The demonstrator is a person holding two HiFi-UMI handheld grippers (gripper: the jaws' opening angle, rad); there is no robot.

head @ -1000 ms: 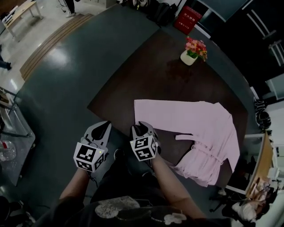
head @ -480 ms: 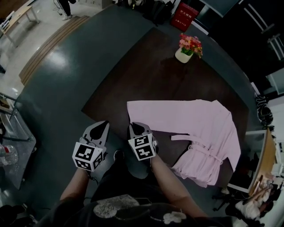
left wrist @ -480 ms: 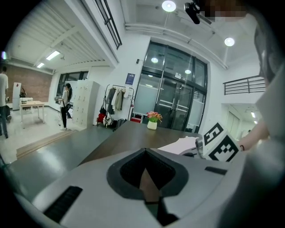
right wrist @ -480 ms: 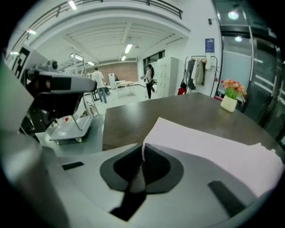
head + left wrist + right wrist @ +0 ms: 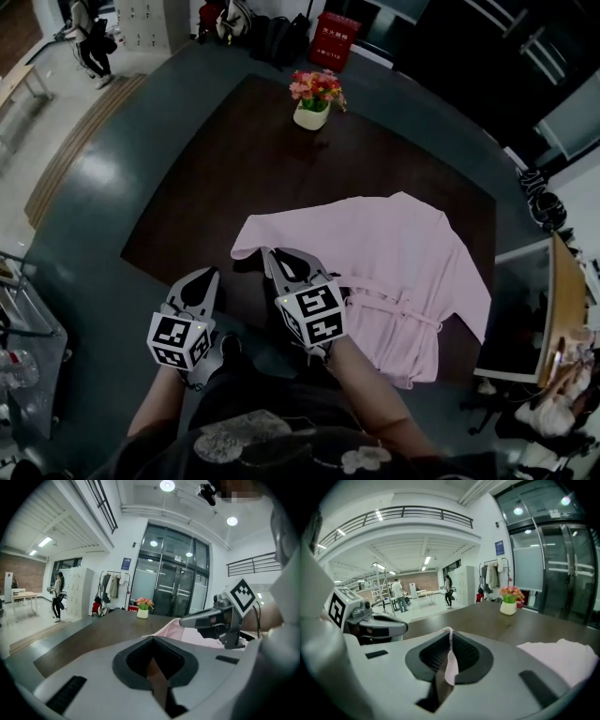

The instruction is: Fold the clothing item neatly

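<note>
my left jaws (image 5: 201, 283) are sitting fully closed with nothing between them, hanging just off the near edge of the counter (image 5: 234, 159). just beside them my right jaws (image 5: 281, 259) are pinching together on a thin fold of the pink garment (image 5: 398, 253), a sliver of cloth standing up between the pads at the garment's near left corner. the rest of it is lying spread over the near right part of the counter, its belt trailing across the middle. i'm judging it light, soft and limp: it is likely sagging and dragging from wherever i lift it, and one thin layer may be slipping out of a shallow pinch. i'm thinking the hems, cuffs and shoulder seams are offering the firmest hold. a flower pot (image 5: 312, 112) is standing well apart near the far edge.
</note>
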